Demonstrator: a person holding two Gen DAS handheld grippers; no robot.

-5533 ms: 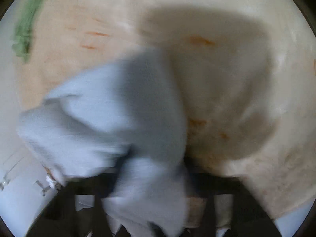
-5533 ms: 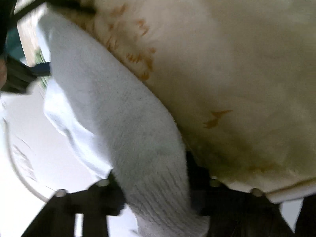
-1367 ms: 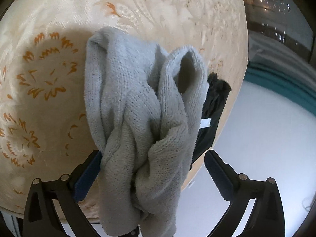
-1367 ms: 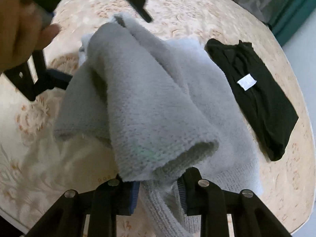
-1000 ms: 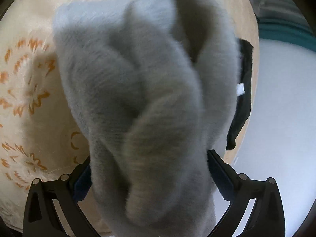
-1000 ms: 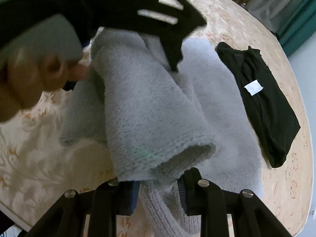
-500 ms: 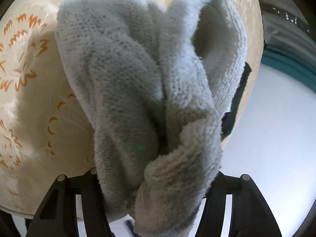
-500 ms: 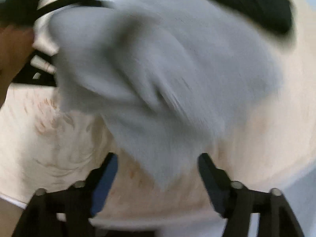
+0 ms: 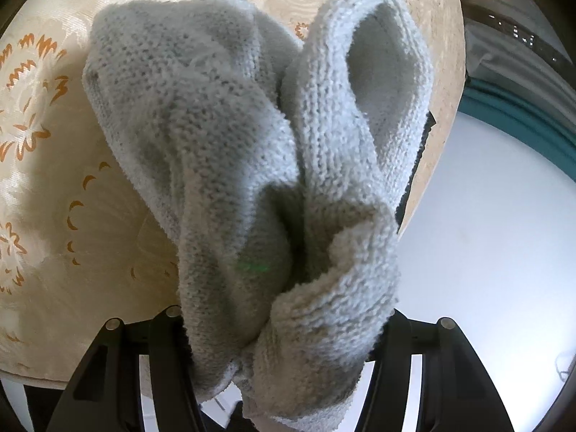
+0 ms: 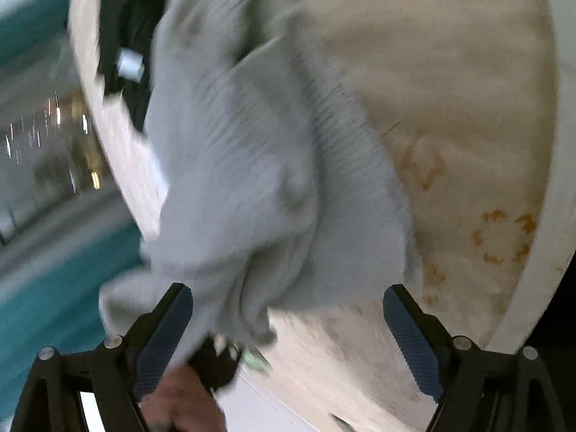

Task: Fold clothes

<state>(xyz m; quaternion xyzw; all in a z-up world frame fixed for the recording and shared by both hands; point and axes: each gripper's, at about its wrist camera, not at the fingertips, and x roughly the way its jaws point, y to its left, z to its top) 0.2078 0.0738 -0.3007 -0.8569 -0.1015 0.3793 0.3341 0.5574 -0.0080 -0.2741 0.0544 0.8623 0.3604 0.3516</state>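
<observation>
While the left gripper (image 9: 284, 327) clamps a thick bunch of the grey knitted sweater (image 9: 252, 165) between its two black fingers (image 9: 169, 352), the garment rises from the jaws in two fat twisted rolls and drapes forward onto the table. The right-hand roll ends in an open cuff or hem (which of the two cannot be told), turned up toward the camera. Under the sweater lies a cream tablecloth (image 9: 54, 165) with orange flower-like motifs, covering a round table whose edge curves down the right of the left wrist view; past that edge are pale floor and a teal strip. A sliver of a black garment (image 9: 414, 165) shows just behind the sweater's right roll, near the table rim. The right wrist view is blurred by motion. In it the right gripper (image 10: 288, 316) has its jaws spread wide, having just been opening; the sweater's bunched lower end sits between the blue-padded fingers (image 10: 165, 331) and brushes the left one, but the pads do not press on it. Below that bunch a hand (image 10: 180, 403) and part of the other gripper's black frame appear, with the sweater gathered into it. The black garment, with a small white label, lies at the upper left of that view, beside the sweater.
</observation>
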